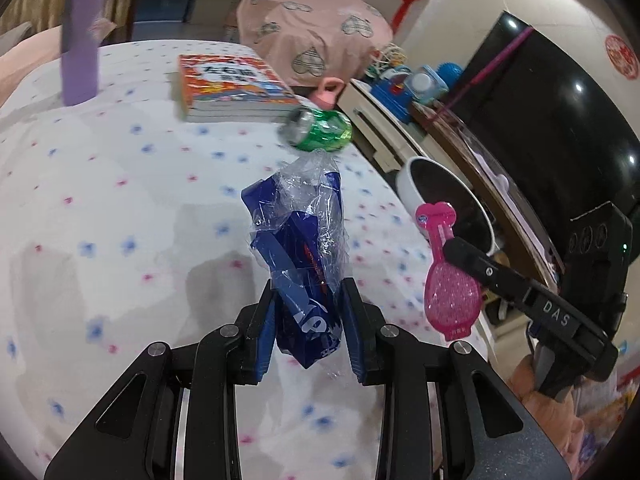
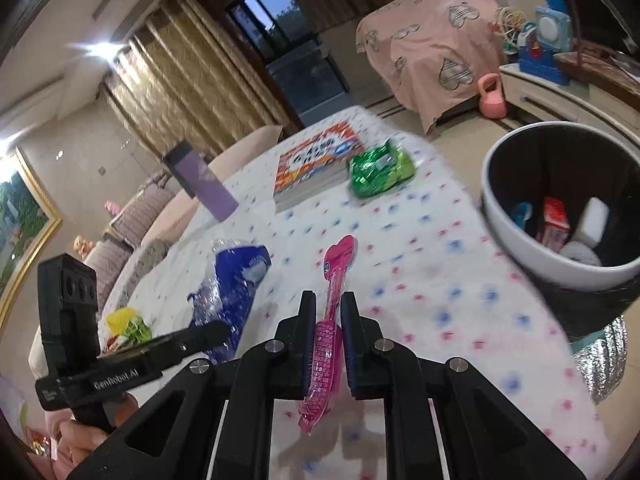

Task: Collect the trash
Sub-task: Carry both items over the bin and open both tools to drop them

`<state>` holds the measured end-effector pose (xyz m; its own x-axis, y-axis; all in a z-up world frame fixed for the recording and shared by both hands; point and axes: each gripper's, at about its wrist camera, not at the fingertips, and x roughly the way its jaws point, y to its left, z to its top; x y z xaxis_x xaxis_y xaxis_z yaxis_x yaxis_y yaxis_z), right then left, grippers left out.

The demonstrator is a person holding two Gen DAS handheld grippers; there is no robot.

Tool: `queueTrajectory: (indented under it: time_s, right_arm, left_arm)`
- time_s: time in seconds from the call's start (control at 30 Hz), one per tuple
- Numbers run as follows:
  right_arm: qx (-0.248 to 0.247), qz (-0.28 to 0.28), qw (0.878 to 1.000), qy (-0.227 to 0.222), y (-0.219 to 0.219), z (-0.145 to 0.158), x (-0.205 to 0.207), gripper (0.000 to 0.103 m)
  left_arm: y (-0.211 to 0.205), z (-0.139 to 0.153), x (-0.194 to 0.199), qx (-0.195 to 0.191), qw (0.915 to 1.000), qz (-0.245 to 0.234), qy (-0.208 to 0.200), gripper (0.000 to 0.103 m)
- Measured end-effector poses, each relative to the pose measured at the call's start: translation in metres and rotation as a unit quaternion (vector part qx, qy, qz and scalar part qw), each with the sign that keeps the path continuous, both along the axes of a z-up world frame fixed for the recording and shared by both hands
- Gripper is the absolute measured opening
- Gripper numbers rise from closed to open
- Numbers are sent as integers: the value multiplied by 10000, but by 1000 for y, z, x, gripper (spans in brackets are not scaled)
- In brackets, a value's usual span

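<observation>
Dotted white cloth covers the table, pink and blue flecks all over it, with a living room behind: gold curtains, a pink heart-print cover over furniture, and a dark TV off to the side.

Left gripper is up over the table, its jaws clamped on a blue wrapper with crinkled clear film. The wrapper pokes forward out of the fingers and hangs clear of the cloth.

Right gripper has its jaws pressed onto a pink packet, long and narrow with a heart-shaped tip. From the left camera that same packet shows beside the table edge, pinched in a black finger.

Further back, a crushed green can lies on its side on the cloth, just beside a stack of books with an orange cover. A purple bottle stands upright, well apart from them at the far side.

Off the table edge sits the white bin with a dark inside. Down in it: something red, something blue and a white piece. The bin is near the right gripper, over to its right.

A pink kettlebell rests on the floor beyond the table, near the covered furniture.
</observation>
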<state>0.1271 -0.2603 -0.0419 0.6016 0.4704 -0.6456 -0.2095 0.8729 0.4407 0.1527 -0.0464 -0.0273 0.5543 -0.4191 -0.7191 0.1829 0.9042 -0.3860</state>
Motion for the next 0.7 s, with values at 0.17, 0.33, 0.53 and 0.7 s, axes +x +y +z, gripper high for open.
queueTrajectory:
  time_s: [0.17,0.33,0.53,0.7]
  right_arm:
    - [57,-199,9998,-68,-24,4,-5,12]
    - [89,-340,9993,-101,-43,4,-6,12]
    - [81,-522,9985,-163,-67,9,-6,12]
    - [57,-676,9974,-231,-86,13,-4,12]
  left_arm:
    - [-24,5,2,55,9997,-226,-62,29]
    - [-50,10,4,162,9988,-442,-123,29]
    - [-75,16,10,249,9974,-646,-187,29]
    - [-95,19,14,342,9959,-797,-237,29]
